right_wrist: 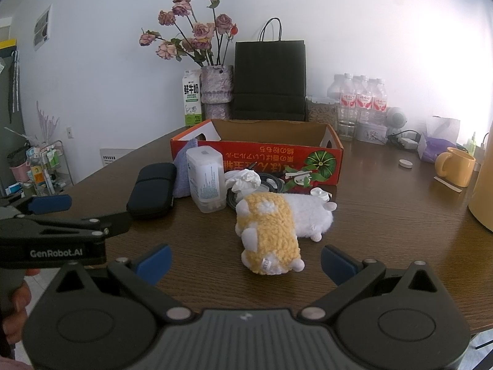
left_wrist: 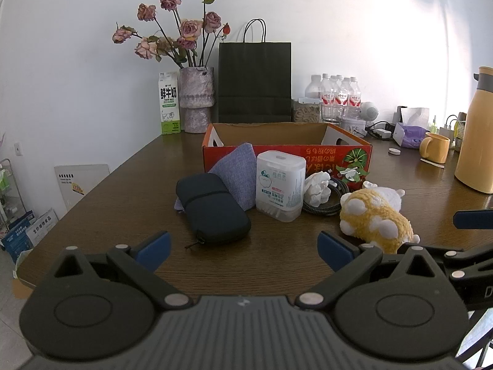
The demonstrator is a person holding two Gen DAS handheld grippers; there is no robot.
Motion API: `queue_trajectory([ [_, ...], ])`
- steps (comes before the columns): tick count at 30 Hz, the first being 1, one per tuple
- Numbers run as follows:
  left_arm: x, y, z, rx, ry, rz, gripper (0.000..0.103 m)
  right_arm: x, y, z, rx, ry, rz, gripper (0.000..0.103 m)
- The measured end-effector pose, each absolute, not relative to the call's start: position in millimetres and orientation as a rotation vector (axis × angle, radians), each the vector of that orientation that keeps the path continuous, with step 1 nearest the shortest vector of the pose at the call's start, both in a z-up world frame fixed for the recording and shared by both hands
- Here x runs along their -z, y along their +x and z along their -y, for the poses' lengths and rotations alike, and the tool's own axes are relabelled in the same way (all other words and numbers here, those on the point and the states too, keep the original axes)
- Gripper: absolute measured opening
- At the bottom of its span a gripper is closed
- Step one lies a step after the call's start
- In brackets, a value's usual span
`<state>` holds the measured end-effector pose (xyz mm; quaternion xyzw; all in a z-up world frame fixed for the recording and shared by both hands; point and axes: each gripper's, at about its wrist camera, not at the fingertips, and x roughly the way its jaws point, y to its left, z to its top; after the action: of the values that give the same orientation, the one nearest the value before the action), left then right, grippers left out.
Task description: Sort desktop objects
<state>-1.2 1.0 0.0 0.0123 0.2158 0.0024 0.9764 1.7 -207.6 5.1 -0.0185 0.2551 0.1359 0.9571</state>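
A red cardboard box (left_wrist: 332,154) (right_wrist: 240,160) stands open on the dark wooden table. In front of it lie a black zip case (left_wrist: 212,211) (right_wrist: 152,191), a lilac fabric pouch (left_wrist: 237,172) (right_wrist: 182,175), a white plastic swab box (left_wrist: 279,182) (right_wrist: 205,178), crumpled tissue (left_wrist: 317,186) (right_wrist: 245,180), a coiled cable (left_wrist: 326,203) and a yellow-and-white plush toy (left_wrist: 377,219) (right_wrist: 277,228). My left gripper (left_wrist: 243,251) is open and empty, short of the case. My right gripper (right_wrist: 245,260) is open, its blue pads either side of the plush's near end.
At the back stand a milk carton (left_wrist: 169,103), a vase of dried roses (left_wrist: 197,103), a black paper bag (left_wrist: 255,81) and water bottles (left_wrist: 339,94). A yellow mug (left_wrist: 435,147) and a yellow jug (left_wrist: 476,132) are at the right. The table's left edge drops to the floor.
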Motion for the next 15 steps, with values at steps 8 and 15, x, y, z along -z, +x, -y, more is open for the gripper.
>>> queue_trajectory([
  [8,-0.2,-1.3,-1.3,-0.004,0.025,-0.435,0.103,-4.9,2.2,208.1,-0.276,-0.038,-0.517,0.103],
  [15,-0.2,-1.4,-1.3,-0.004,0.025,-0.434,0.103,-4.3,2.6,207.9,-0.275,-0.038,-0.517,0.103],
])
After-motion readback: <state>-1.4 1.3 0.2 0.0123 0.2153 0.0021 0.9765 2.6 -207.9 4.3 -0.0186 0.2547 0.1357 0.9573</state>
